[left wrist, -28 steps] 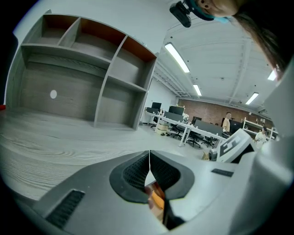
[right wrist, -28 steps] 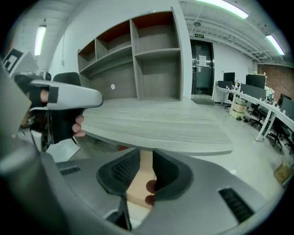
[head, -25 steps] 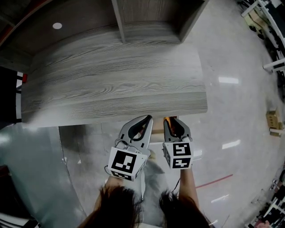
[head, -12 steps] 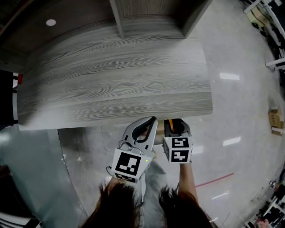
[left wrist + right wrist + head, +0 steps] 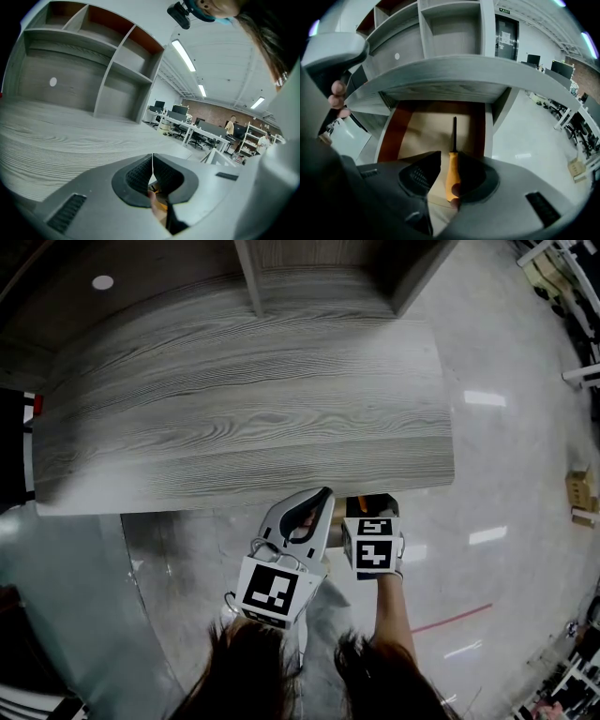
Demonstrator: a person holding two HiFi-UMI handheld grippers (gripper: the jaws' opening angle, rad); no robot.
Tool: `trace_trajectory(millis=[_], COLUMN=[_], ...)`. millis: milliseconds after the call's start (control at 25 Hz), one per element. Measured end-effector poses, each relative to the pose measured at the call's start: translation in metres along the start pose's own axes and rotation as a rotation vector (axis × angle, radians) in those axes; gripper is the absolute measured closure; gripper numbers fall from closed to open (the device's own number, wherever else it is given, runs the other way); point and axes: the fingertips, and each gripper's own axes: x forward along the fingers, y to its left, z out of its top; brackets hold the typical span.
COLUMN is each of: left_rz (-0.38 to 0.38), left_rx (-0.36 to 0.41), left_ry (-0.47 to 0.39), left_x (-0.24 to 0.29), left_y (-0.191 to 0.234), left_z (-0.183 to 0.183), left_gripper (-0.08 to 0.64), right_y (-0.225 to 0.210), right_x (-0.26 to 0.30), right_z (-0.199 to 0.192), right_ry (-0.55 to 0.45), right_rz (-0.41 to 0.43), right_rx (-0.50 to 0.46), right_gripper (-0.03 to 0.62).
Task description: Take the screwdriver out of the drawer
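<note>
The screwdriver (image 5: 451, 174) has an orange handle and a black shaft that points away from me. My right gripper (image 5: 450, 157) is shut on its handle, above the open drawer (image 5: 389, 136) with its tan bottom, just below the grey wooden desk top (image 5: 440, 70). In the head view the right gripper (image 5: 372, 502) sits at the desk's front edge (image 5: 281, 486), with a bit of orange handle (image 5: 360, 499) showing. My left gripper (image 5: 322, 495) hangs close beside it on the left. In its own view the left gripper (image 5: 152, 160) is shut with nothing between its pads.
A grey shelf unit (image 5: 93, 56) stands at the back of the desk top (image 5: 70, 136). Glossy floor (image 5: 506, 427) lies to the right, with a small cardboard box (image 5: 579, 493) far right. Office desks and chairs (image 5: 187, 126) stand further off.
Both grippers have edged a little closer to the desk's front edge. The right one keeps its hold on the screwdriver, and the left stays shut.
</note>
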Motion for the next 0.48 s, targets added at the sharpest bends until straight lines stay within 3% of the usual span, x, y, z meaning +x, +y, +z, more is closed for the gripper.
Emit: trace_trajectory(millis=[480], left_rz=[-0.012], left_rx=[-0.006], left_ry=[0.000], left_x=[0.002], left_y=[0.001], left_z=[0.001], left_gripper=[0.541], right_y=[0.001], right_x=[0.014], right_z=[-0.001], right_ry=[0.069], right_rz=[-0.061], right_rx=[0.008], right_gripper=[0.485])
